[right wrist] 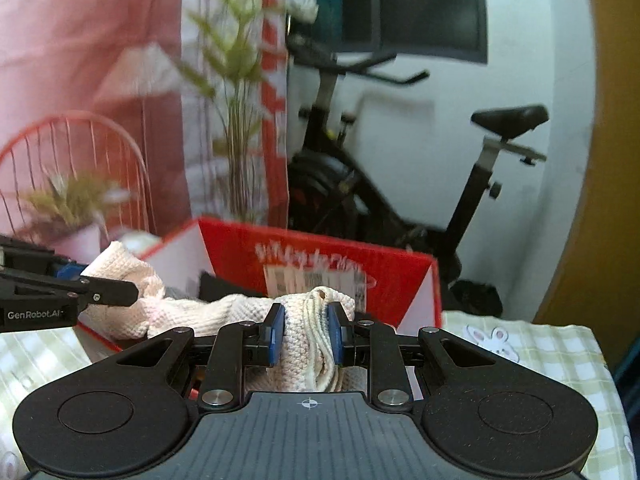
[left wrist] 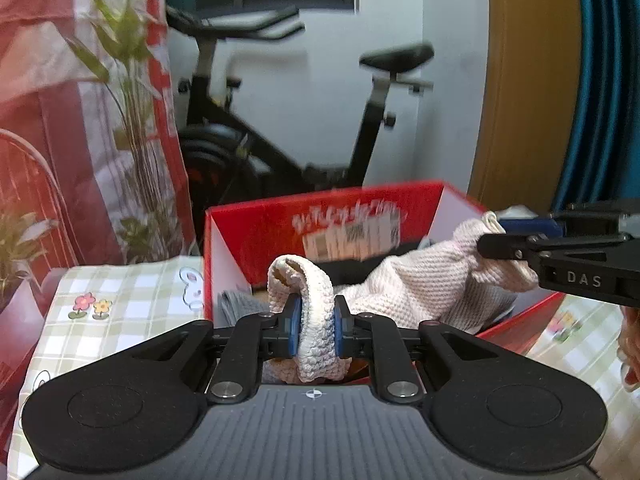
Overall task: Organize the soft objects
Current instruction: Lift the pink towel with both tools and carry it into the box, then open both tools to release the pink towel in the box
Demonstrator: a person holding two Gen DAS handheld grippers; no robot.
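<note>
A table under a green checked cloth [left wrist: 120, 292] carries an open red cardboard box [left wrist: 248, 224], and a cream knitted cloth [left wrist: 424, 284] hangs stretched above the box's opening, with dark and grey fabric lying inside below it. The left gripper [left wrist: 316, 326] is clamped on 1 bunched end of that cloth, while the right gripper [right wrist: 306, 334] is clamped on the other end.

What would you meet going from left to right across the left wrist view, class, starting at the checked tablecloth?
Checked tablecloth → red cardboard box → left tongs clamping the cream knitted cloth → right tongs gripping its far end.
</note>
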